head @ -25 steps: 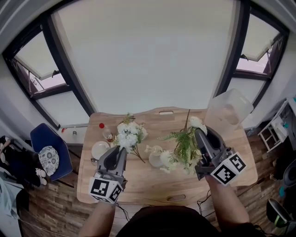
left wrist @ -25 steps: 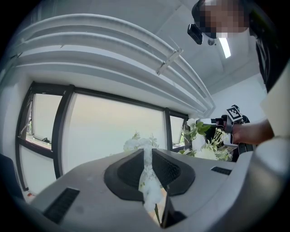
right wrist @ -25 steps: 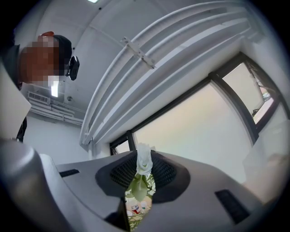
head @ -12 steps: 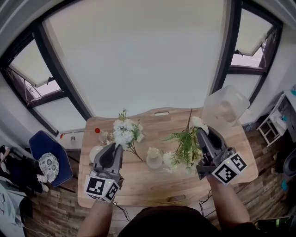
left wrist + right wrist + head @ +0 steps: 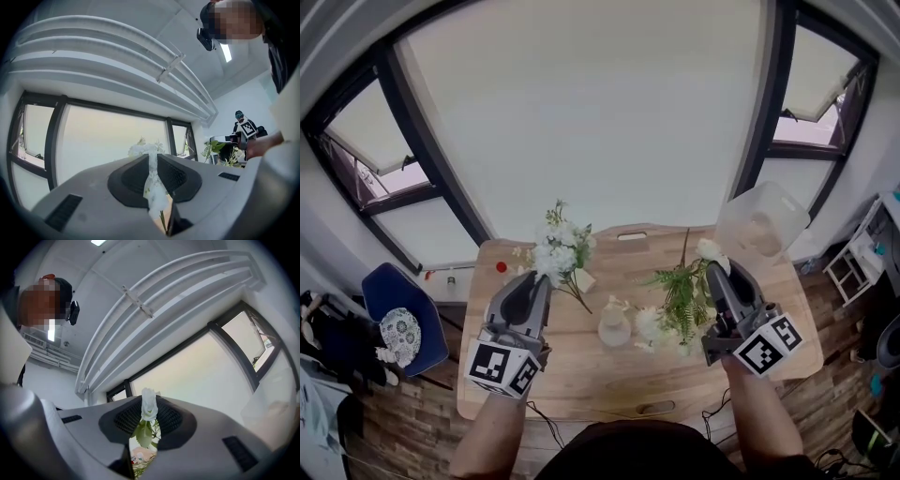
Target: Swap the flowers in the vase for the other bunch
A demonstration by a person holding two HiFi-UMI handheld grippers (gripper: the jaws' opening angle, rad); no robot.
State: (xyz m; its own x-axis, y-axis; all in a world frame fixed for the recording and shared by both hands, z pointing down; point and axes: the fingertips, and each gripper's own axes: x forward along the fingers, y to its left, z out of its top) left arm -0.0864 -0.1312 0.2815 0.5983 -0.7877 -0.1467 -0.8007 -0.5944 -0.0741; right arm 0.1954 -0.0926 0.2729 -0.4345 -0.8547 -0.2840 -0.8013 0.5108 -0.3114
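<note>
Standing on the table between both claws is the small vase. The left gripper pinches the white flower bunch up-left of it, stem slanting vaseward. The right gripper pinches the fern bunch, whose blooms are nearer the vase. Head view gives this layout; the gripper views show only jaws pressed on petals and leaves.

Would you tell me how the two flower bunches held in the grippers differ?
The left bunch is a compact white cluster; the right bunch is looser, with fern fronds. The left bunch stands clear of the vase; the right bunch hangs close beside it. Both are gripped.
</note>
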